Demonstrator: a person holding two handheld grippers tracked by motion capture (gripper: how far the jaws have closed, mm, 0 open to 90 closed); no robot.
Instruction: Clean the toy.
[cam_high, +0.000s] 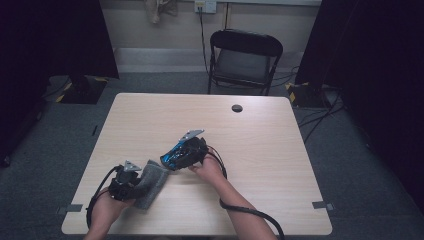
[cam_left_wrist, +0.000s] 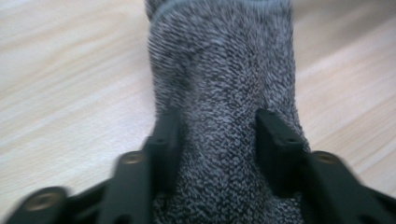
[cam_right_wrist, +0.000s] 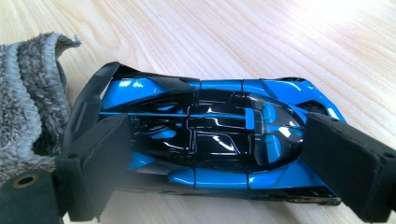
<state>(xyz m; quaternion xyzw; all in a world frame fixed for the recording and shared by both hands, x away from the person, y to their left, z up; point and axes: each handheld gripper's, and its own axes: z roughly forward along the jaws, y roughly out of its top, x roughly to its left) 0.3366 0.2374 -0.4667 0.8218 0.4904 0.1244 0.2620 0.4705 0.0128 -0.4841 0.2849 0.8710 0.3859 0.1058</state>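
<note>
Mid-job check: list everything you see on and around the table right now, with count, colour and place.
Blue and black toy sports car: 1, blue with black, on the table centre, gripped lengthwise.
Grey fuzzy cloth pouch: 1, speckled grey, near edge of the table, open end toward the car.
Light wooden table: 1, pale wood, with a dark round cable hole near its far edge.
Black folding chair: 1, black, behind the table.
Wall socket: 1, white, on the back wall.
Left gripper: 1, black, jaws pinching the pouch.
Right gripper: 1, black, jaws closed on the car's ends.
</note>
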